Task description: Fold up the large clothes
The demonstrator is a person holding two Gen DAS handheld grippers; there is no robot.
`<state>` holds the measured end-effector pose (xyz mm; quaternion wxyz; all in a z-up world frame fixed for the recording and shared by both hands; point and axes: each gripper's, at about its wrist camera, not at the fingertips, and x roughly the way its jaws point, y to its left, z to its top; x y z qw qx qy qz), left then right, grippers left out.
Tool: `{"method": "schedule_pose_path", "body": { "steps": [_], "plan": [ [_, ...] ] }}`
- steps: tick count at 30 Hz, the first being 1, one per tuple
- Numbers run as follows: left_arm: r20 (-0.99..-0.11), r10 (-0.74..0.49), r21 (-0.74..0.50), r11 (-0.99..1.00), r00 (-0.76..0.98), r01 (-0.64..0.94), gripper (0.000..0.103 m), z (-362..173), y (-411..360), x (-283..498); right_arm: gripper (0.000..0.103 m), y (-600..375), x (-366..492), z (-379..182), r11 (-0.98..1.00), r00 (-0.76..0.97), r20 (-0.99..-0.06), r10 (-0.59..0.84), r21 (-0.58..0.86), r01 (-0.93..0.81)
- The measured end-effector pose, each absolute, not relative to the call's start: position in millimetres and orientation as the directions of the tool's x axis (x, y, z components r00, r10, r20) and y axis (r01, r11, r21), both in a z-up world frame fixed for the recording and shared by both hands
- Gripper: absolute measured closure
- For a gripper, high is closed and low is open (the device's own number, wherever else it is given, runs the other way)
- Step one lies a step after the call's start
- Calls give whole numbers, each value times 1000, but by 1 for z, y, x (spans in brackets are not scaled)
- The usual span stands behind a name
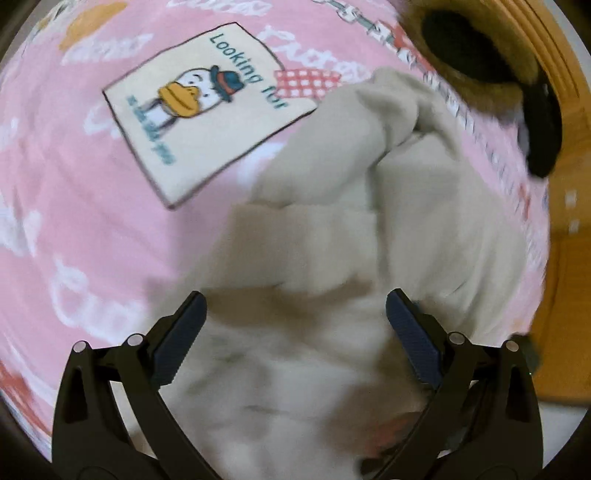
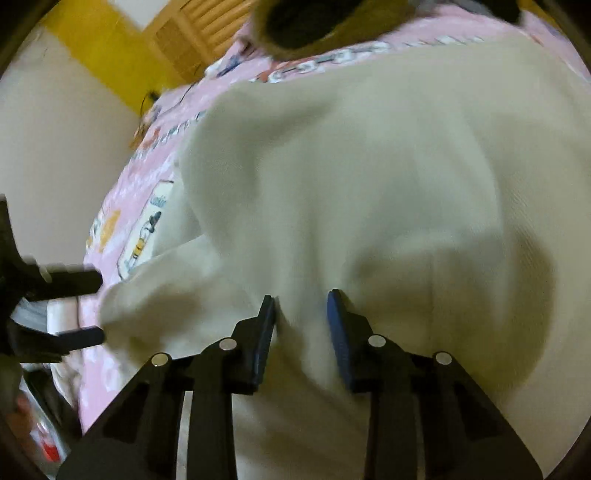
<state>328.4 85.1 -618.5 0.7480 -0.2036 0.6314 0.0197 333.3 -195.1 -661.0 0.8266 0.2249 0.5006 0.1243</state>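
A cream garment (image 1: pixel 424 206) lies on a pink printed bedsheet (image 1: pixel 74 184), bunched and partly folded. My left gripper (image 1: pixel 295 314) is open wide just above the garment's near part, nothing between its pads. In the right wrist view the same garment (image 2: pixel 369 166) fills most of the frame. My right gripper (image 2: pixel 301 306) stands over it with its jaws partly open and a ridge of cream cloth between the pads. The left gripper (image 2: pixel 88 306) shows at the left edge of that view, at the garment's left corner.
A brown and black plush toy (image 1: pixel 480 62) lies at the far edge of the bed, also in the right wrist view (image 2: pixel 314 26). A wooden headboard (image 1: pixel 554 55) and yellow wall (image 2: pixel 110 55) lie beyond. Floor and clutter (image 2: pixel 40 424) lie left of the bed.
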Motion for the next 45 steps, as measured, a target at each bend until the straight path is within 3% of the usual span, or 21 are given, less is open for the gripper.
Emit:
{"method": "schedule_pose_path", "body": {
  "steps": [2,4,7,13,17,22,27,32,40,45],
  "plan": [
    [-950,-242,-287,925,198,-248,8,-622,99,315,70,-195,317,-648,862,478,-765,432,506,30],
    [-945,-252,-294,933,206,-209,8,-623,104,301,49,-188,296,-632,867,469,-765,440,499,1],
    [-942,-250,-279,954,221,-110,8,-621,110,273,27,-201,253,-598,881,512,-754,412,474,-10],
    [-941,-266,-261,964,208,51,8,-604,126,203,14,-304,123,-556,922,622,-759,190,355,151],
    [-939,-276,-268,961,204,65,7,-592,147,159,13,-374,50,-563,945,571,-818,68,236,226],
    [-962,-223,-211,973,156,90,6,-600,159,123,13,-433,-16,-588,934,500,-864,61,226,275],
    [-966,-240,-238,971,99,33,6,-629,182,100,13,-456,-47,-634,853,473,-855,214,399,336],
    [-979,-200,-201,980,45,-11,6,-661,199,90,13,-445,-48,-662,823,419,-862,286,445,352],
    [-955,-294,-293,956,-32,-25,6,-695,192,94,7,-424,-30,-680,831,370,-871,323,448,330],
    [-910,-413,-414,910,-35,26,6,-675,175,91,7,-430,-32,-675,745,407,-806,430,571,345]
  ]
}}
